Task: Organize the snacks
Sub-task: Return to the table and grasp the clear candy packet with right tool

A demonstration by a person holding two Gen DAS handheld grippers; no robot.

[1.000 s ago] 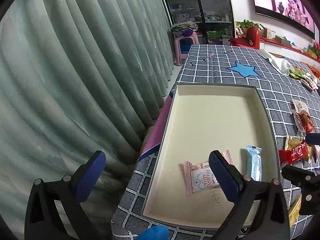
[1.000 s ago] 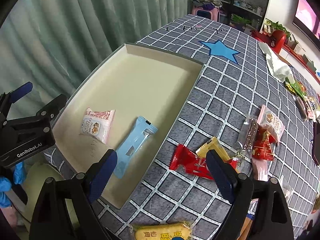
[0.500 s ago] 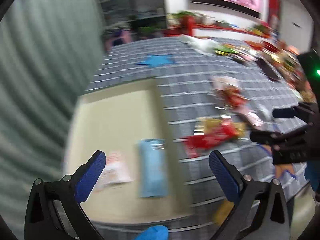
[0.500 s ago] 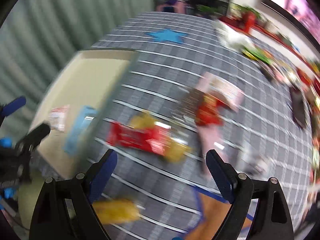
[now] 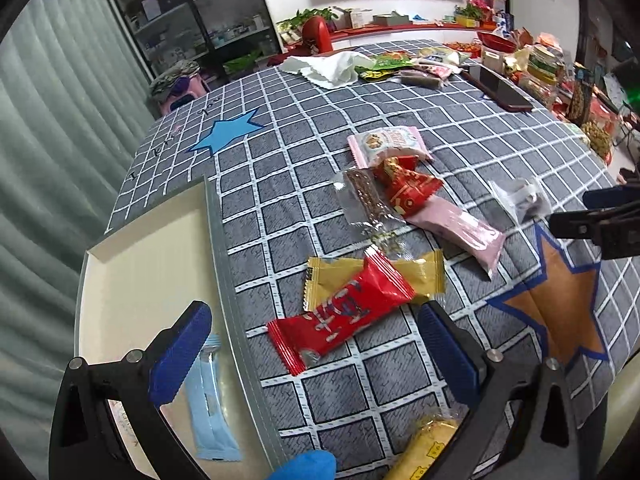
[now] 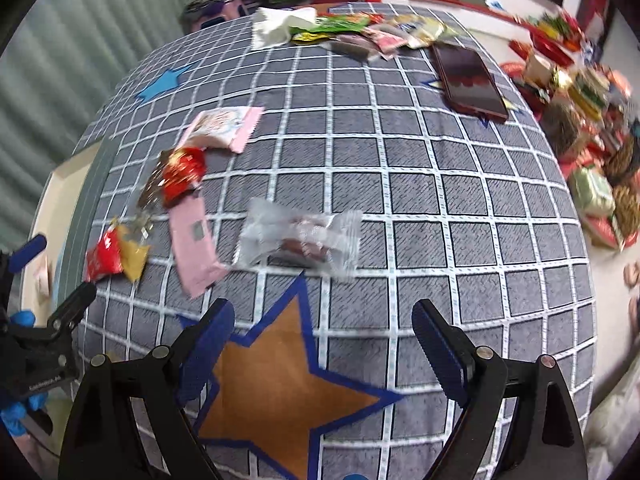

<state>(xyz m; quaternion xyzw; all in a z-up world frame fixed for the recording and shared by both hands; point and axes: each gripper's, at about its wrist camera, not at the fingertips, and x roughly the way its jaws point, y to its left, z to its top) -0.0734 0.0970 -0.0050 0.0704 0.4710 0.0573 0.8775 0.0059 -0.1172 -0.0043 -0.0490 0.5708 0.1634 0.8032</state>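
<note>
My left gripper [image 5: 316,344] is open and empty, just above a red snack pack [image 5: 340,312] that lies across a gold pack [image 5: 416,272]. The cream tray [image 5: 144,264] at the left holds a light blue pack [image 5: 210,408]. My right gripper [image 6: 320,344] is open and empty over an orange star, short of a clear wrapped snack [image 6: 300,236]. A pink bar [image 6: 194,248], a red foil pack [image 6: 184,172] and a pink-white pack [image 6: 224,124] lie to its left. The right gripper [image 5: 592,216] shows at the right edge of the left wrist view.
A phone [image 6: 472,80] lies far right on the grey checked cloth [image 6: 400,160]. White tissue [image 5: 328,66] and more snacks [image 5: 400,64] sit at the far edge. A yellow pack [image 5: 424,444] lies near the front edge. Curtains hang at the left.
Both grippers have swung right, from over the tray to the loose snacks on the cloth. Both stay open and empty.
</note>
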